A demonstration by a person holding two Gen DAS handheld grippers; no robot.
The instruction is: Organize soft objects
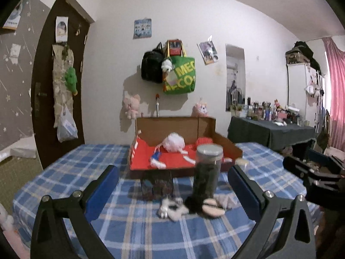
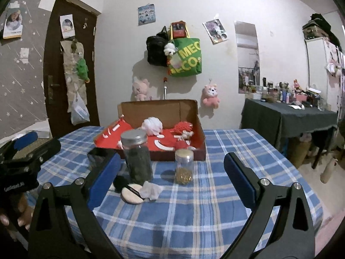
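On the blue plaid table [image 1: 107, 226] lie a small grey-and-white plush toy [image 1: 170, 209], a beige powder puff [image 2: 131, 193], a black puff [image 2: 120, 183] and a crumpled grey cloth [image 2: 151, 191]. They sit at the foot of a tall jar of dark contents [image 2: 138, 157]. Behind stands a red-lined cardboard box [image 2: 200, 133] holding a white mesh pouf [image 2: 153, 125] and a red knitted piece [image 2: 183, 129]. My left gripper [image 1: 172, 183] is open above the plush and puffs, nothing between its fingers. My right gripper [image 2: 172, 179] is open too, over bare cloth right of the puffs.
A small jar of golden bits [image 2: 184, 166] stands right of the tall jar, and a dark patterned box [image 1: 157, 185] left of it. A dark-clothed side table [image 2: 286, 116] crowded with bottles is at the right. Each gripper shows at the edge of the other's view.
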